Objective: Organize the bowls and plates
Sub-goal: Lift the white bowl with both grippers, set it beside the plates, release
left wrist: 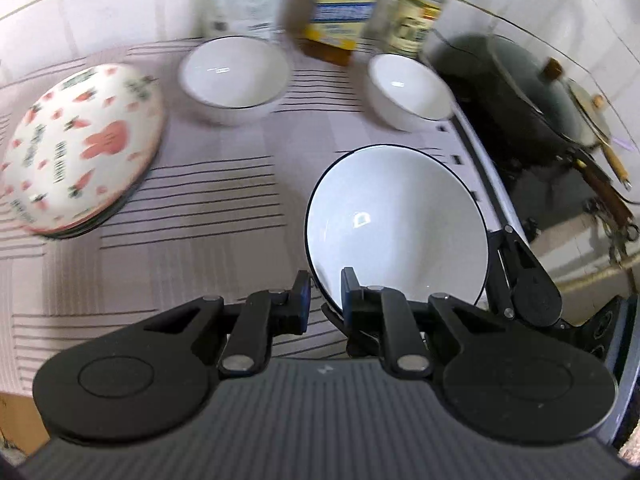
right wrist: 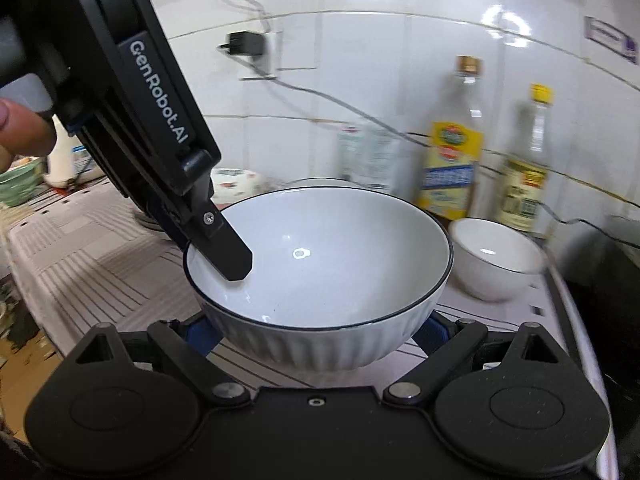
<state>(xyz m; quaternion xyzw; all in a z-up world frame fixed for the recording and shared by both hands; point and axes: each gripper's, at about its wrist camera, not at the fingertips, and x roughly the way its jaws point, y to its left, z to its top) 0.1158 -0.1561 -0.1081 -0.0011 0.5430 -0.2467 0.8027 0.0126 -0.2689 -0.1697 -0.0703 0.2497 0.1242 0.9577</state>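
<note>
White ribbed bowl (right wrist: 320, 264) with a thin dark rim sits centre frame in the right wrist view, raised above the striped cloth on the desk (right wrist: 92, 256). Left tongs (right wrist: 224, 256) come in from upper left, clenched on the bowl's rim, one finger inside the wall. Right tongs (right wrist: 316, 330) grasp the bowl's base from both sides, blue pads pressed against the ribbed outside. A person's fingertip (right wrist: 20, 132) shows at the left edge.

Left wrist view: same bowl lower centre right, rim pinched between the tongs. Patterned plate (left wrist: 80, 148) with pink rabbit print tops a stack at middle left. Two more white bowls stand on the cloth behind, one upper centre (left wrist: 234, 76), a smaller one (left wrist: 408, 88) upper right. Bottles (left wrist: 344, 4) line the tiled wall. Dark wok (left wrist: 516, 76) with lid at far right.
</note>
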